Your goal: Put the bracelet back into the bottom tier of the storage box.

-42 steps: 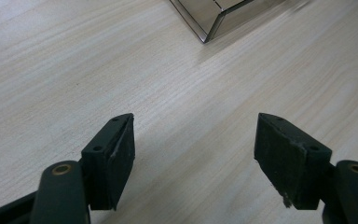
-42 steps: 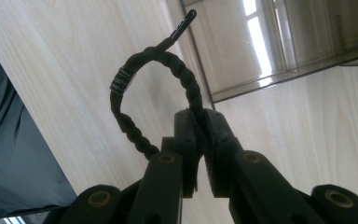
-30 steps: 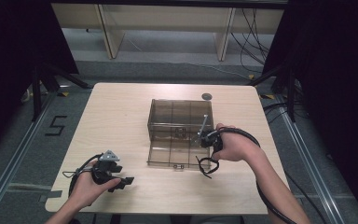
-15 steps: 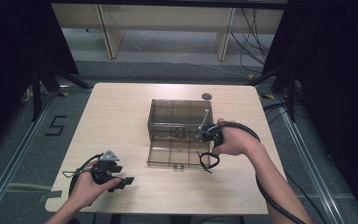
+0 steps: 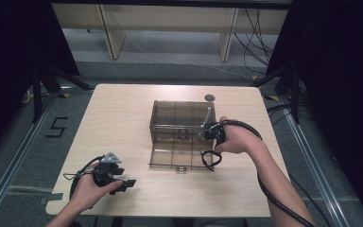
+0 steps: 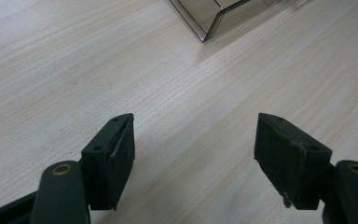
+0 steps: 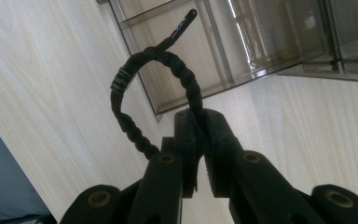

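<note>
1. Both tongs were black, left tongs (image 6: 193,158) with chunky rectangular pads and brass-looking pivot screws.
2. Left had a grey three-cornered plate (image 5: 110,158) on top.
3. Black cables (image 5: 269,194) trailed off each; forearms were bare, no sleeves.

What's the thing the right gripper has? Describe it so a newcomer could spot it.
Start at the smoky clear plastic box in the middle of the table. At its right edge, the right gripper pinches a black braided cord curling into a loop. It is the one soft, rope-like item there.
</note>
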Demonstrator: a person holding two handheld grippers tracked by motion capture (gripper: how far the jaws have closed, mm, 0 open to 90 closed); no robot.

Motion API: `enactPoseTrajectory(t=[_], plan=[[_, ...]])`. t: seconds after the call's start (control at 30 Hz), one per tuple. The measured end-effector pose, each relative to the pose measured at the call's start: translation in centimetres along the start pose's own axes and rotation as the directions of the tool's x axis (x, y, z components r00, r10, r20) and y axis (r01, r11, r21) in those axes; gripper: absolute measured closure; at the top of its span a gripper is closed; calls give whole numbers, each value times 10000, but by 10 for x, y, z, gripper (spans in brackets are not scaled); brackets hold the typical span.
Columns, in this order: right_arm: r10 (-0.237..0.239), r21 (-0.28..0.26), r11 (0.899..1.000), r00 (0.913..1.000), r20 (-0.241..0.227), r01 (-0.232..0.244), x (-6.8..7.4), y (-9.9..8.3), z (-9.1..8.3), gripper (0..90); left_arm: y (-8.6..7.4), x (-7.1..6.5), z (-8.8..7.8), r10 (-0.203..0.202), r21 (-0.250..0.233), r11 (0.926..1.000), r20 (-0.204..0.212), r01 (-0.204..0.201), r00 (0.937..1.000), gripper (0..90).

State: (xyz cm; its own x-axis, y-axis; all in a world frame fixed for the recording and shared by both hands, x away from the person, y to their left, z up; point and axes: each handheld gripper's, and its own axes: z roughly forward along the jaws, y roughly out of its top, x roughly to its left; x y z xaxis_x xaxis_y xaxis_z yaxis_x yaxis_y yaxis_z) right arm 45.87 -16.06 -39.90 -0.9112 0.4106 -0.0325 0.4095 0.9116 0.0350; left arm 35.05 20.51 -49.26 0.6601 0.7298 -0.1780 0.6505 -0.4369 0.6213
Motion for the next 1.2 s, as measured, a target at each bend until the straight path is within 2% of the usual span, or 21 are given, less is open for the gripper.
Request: enactPoseTrajectory(t=[0.2,0.27,0.33,0.37,0.43,0.5,0.53,0.6,0.67,0.7,0.77,0.83,0.87,0.97,1.0,1.03,1.07,1.1,1.17,1.2], plan=[[124,-43,9999,9999,70,-124,-3,2,1,849,0,0,0,-29,-8,10000,7,29,10000,289],[-46,-80,10000,10000,1,46,-5,3,1,849,0,-1,0,-82,-63,9999,14,82,10000,290],[50,-45,10000,9999,112,-49,-5,4,0,850,0,-1,0,-81,-72,9999,16,82,10000,289],[-60,-53,10000,10000,70,60,-7,5,0,849,0,-1,0,-83,-71,9999,16,84,10000,289],[200,-45,9998,9998,25,-200,-6,6,0,849,0,-1,0,-75,-65,10000,17,76,10000,289],[163,-40,9999,9997,190,-162,-8,7,0,849,0,0,0,-83,-92,9999,40,83,10000,289],[186,-20,9998,9997,127,-186,-9,7,1,849,0,0,0,-86,-92,9999,40,86,10000,289],[-175,-127,9998,9996,238,178,-13,8,2,849,0,0,0,-77,-88,9999,44,78,10000,289],[258,-103,9996,9993,274,-255,-11,9,2,849,0,0,0,-78,-86,9999,47,79,10000,289],[14,-120,9999,9998,203,-12,-13,10,2,849,0,0,0,-72,-89,9999,50,73,10000,289],[108,-121,9999,9992,379,-103,-13,10,2,849,0,0,0,-84,-93,9999,52,85,10000,289],[189,-78,9998,9993,314,-187,-13,12,3,849,0,0,0,-76,-68,9999,36,77,10000,289],[-23,-87,10000,9996,291,26,-14,13,4,849,0,-1,0,-72,-56,10000,29,73,10000,289],[-30,-25,10000,9995,309,31,-14,14,5,849,0,0,0,-69,-100,9999,52,70,10000,289],[157,-16,9999,9990,410,-157,-12,14,6,850,0,0,0,-79,-94,9999,50,79,10000,289],[-12,8,10000,9992,411,11,-13,15,7,849,0,0,0,-65,-85,9999,52,65,10000,289],[70,52,10000,9992,386,-72,-12,15,8,849,0,0,0,-58,-82,9999,52,58,10000,289],[-123,27,9999,9991,414,122,-13,16,9,849,0,0,0,-67,-84,9999,53,67,10000,289],[-191,124,9998,9988,445,185,-13,17,11,849,0,0,0,-66,-97,9999,52,66,10000,289],[-130,112,9999,9981,607,124,-11,17,11,849,0,0,0,-35,-61,10000,53,35,10000,289]])
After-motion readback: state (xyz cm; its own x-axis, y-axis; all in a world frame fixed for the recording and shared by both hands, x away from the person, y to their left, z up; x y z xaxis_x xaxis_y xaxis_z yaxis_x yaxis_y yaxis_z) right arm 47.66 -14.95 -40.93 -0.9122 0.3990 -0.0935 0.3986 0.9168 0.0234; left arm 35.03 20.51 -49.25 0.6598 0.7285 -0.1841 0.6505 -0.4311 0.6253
